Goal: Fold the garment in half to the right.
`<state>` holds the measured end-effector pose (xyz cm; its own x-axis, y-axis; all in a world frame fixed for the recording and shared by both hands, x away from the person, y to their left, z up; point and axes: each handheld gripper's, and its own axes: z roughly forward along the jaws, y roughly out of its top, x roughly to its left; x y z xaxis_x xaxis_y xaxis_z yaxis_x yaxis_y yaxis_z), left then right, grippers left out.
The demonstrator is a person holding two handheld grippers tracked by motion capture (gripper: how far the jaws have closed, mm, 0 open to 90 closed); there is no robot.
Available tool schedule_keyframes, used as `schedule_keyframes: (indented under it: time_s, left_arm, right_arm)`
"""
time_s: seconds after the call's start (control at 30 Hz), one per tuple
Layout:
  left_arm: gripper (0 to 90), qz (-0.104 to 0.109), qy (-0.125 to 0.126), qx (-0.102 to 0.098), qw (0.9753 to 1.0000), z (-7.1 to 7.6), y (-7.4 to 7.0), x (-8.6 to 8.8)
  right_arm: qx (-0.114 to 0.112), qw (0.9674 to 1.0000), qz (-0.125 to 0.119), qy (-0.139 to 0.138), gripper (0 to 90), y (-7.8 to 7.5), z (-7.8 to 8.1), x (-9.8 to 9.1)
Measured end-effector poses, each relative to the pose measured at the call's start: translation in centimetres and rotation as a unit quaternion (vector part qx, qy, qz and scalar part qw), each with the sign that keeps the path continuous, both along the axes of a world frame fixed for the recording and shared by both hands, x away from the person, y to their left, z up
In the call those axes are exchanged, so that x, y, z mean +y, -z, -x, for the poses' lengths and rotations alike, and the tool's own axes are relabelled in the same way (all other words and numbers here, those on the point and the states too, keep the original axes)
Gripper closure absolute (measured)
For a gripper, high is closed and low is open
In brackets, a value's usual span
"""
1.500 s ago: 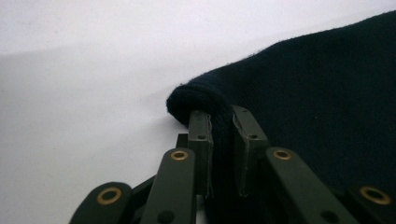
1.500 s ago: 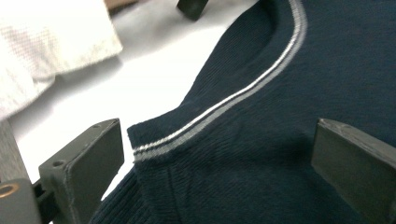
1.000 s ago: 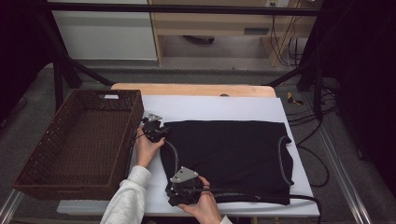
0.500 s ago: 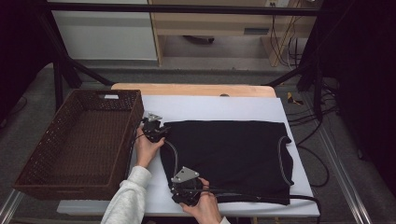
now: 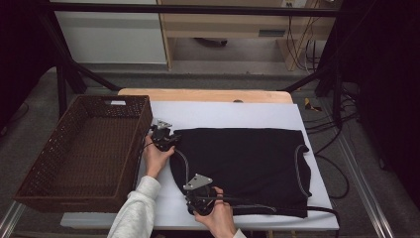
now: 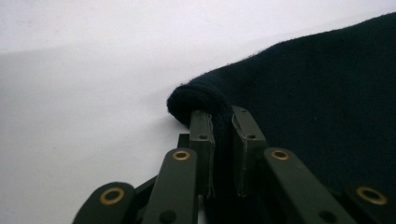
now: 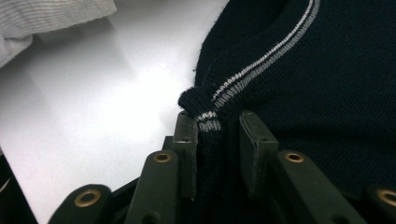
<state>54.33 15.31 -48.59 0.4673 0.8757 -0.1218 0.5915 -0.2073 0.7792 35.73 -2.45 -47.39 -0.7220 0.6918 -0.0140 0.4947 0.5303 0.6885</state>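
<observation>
A black sweater lies flat on the white table. At its far left corner my left gripper is shut on a rolled fold of the knit; in the left gripper view the gripper pinches the sweater between both pads. My right gripper is at the near left corner. Its jaws have just been closing, and in the right gripper view the gripper squeezes the white-striped hem bunched between the pads.
A brown wicker basket stands at the table's left side, close to my left hand. A white sleeve lies beyond the right gripper. Black cables trail off the table's right edge.
My right hand has edged slightly toward the table's near edge at the sweater's corner. The left hand and the sweater have stayed put.
</observation>
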Motion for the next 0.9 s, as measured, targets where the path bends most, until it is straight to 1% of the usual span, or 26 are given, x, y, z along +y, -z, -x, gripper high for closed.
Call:
schedule_keyframes:
  time_s: [0.17,0.3,0.37,0.47,0.53,0.67,0.77,0.87,0.9]
  left_arm:
    - [82.2,-0.005,0.001,-0.003,1.0,0.1,0.0,-0.1]
    - [82.7,0.001,0.001,0.0,1.0,0.0,-0.1,0.0]
    - [82.9,0.005,0.0,0.001,1.0,0.0,-0.1,0.1]
    - [83.2,0.013,-0.003,0.006,0.9999,-0.1,-0.1,0.2]
    - [83.3,0.012,-0.003,0.005,0.9999,0.0,-0.2,0.2]
    - [83.7,0.014,-0.003,-0.005,0.9999,0.1,-0.6,0.2]
    - [83.8,0.022,-0.004,-0.01,0.9997,0.3,-1.1,0.3]
    - [83.8,0.029,-0.003,-0.018,0.9994,0.4,-1.7,0.4]
    - [83.9,0.027,-0.002,-0.019,0.9995,0.4,-1.8,0.4]
  right_arm:
    - [0.029,0.9995,-0.008,0.002,73.6,-0.4,-0.5,-0.2]
    - [0.056,0.998,-0.028,0.003,74.3,-0.6,-0.9,-0.6]
    - [0.064,0.9974,-0.033,0.001,74.6,-0.7,-1.1,-0.8]
    - [0.069,0.9969,-0.036,0.0,74.9,-0.8,-1.1,-0.8]
    - [0.069,0.9969,-0.038,-0.002,75.0,-0.9,-1.2,-0.9]
    - [0.076,0.9956,-0.055,-0.004,75.1,-1.3,-1.3,-1.2]
    - [0.079,0.9947,-0.066,-0.002,75.1,-1.7,-1.3,-1.5]
    - [0.076,0.9946,-0.071,-0.004,75.1,-2.0,-1.3,-1.6]
    - [0.077,0.9945,-0.072,-0.005,75.1,-2.1,-1.3,-1.7]
